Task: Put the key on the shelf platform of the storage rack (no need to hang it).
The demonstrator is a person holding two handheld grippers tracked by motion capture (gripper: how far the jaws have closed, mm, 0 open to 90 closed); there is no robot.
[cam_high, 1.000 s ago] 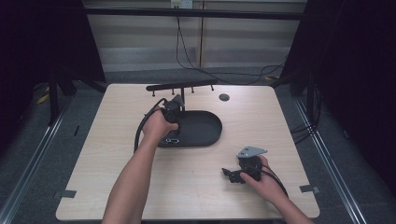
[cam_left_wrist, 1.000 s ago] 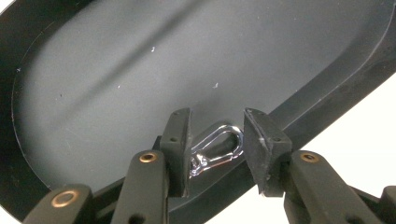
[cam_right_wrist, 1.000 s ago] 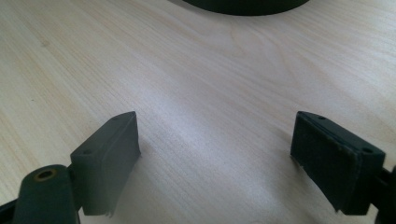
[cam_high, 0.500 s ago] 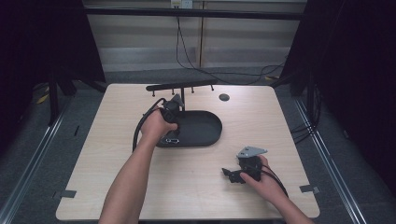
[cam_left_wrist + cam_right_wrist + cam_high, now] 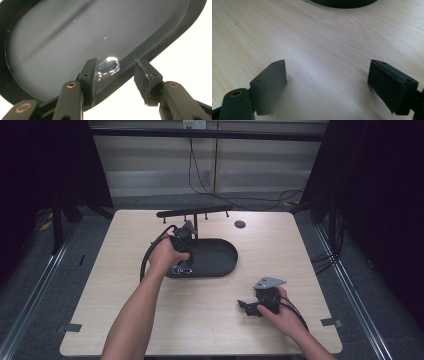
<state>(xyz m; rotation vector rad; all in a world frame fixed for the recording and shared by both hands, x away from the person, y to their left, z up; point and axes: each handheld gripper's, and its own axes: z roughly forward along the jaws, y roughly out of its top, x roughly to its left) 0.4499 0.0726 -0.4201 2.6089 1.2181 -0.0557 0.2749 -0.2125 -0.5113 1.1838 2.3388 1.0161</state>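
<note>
One clear hook (image 5: 108, 67) lies in the black tray (image 5: 62, 37) by its near rim. My left tongs (image 5: 115, 75) have just been opening, and the hook sits loose between them. Placing looks done; backing away remains. Right tongs (image 5: 327, 86) rest wide and empty over the table (image 5: 317, 35).

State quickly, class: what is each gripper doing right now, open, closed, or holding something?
Left gripper: open, jaws have just been opening; a shiny metal clip lies between them in the black tray, unpressed.
Right gripper: open, holding nothing, above the wooden table.
</note>
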